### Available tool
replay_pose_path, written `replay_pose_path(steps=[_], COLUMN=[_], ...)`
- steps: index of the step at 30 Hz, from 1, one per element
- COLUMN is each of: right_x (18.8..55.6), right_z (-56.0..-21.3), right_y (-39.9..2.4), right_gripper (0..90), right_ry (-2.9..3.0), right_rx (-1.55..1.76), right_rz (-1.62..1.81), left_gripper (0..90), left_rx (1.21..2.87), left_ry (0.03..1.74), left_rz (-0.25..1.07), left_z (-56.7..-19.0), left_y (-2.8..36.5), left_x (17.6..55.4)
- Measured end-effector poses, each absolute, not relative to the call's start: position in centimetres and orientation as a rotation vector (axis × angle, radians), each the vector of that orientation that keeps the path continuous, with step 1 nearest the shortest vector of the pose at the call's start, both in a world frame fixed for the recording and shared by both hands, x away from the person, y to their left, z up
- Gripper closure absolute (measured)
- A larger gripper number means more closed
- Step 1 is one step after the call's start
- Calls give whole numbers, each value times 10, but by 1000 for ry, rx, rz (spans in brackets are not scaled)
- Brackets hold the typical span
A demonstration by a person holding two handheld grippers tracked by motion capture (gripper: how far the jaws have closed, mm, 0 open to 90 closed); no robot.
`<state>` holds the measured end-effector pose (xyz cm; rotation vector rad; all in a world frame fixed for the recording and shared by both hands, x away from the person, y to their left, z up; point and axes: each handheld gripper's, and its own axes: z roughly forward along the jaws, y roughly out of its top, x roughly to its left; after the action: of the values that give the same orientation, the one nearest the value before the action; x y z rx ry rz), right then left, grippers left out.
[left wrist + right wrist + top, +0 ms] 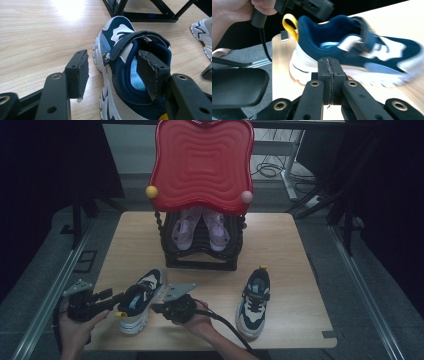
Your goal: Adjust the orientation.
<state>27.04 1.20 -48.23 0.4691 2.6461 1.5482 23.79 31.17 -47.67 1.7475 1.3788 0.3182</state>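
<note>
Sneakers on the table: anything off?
The two don't sit as a pair. The left sneaker lies angled with its strap lifted and the left gripper at its collar; the right sneaker stands apart, untouched.

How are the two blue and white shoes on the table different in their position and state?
The left shoe has the left gripper straddling its collar wall, one jaw inside its opening; the right shoe lies untouched. The left shoe's toe points up and right, the right shoe's nearly straight up. Both are navy and white with a yellow heel loop.

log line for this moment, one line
left gripper: open, jaws astride near sneaker collar | right gripper: shut, empty, beside it | other sneaker: untouched
</note>
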Motion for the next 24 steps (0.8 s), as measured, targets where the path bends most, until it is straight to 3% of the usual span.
replay_pose_path(steps=[24], right_x=[266], right_z=[-458], right_y=[-137], right_gripper=[891], right_ry=[2496], right_rx=[686], right_rz=[1446], left_gripper=[425], left_rx=[1761], left_ry=[1364], left_rz=[323], left_z=[-476], left_y=[308], left_x=[243])
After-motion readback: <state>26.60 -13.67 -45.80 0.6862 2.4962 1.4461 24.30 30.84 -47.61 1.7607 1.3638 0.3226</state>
